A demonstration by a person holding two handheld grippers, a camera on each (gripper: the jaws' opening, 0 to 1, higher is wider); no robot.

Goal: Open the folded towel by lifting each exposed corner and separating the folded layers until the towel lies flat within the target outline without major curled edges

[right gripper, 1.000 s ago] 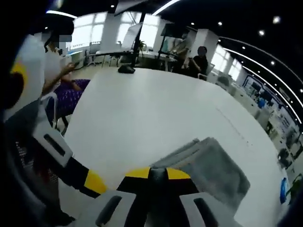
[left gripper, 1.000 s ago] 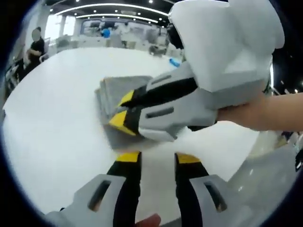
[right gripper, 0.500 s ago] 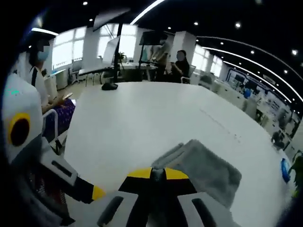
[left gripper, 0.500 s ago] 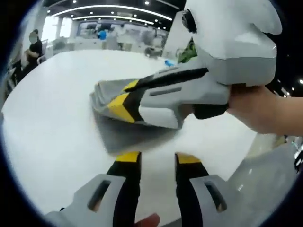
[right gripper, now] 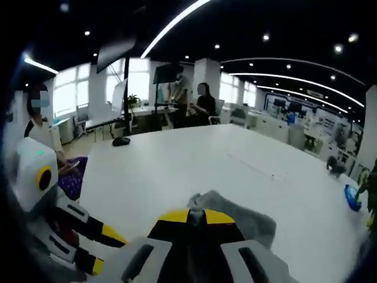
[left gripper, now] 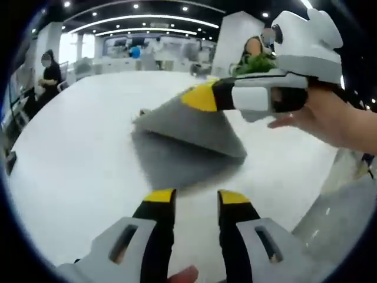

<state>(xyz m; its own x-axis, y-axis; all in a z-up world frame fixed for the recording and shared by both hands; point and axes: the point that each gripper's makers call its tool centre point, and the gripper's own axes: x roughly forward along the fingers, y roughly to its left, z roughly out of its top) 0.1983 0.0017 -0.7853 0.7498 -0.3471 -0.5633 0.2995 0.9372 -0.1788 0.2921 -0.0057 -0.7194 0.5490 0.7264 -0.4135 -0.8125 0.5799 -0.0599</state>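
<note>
Our right gripper (left gripper: 203,97), clenched on the grey towel (left gripper: 188,138) corner, has risen, peeling the top layer off the white table (left gripper: 70,141); our left gripper (left gripper: 189,200) hangs released.

In the right gripper view the right gripper (right gripper: 196,217) covers the corner of the grey towel (right gripper: 247,223) it pinches, so the fabric between its jaws is hidden. In the left gripper view the towel's (left gripper: 188,138) raised layer hides part of the layer beneath it, and its near edge is blurred. The hand (left gripper: 336,121) holding the right gripper (left gripper: 203,97) is cut off by the picture's edge.
</note>
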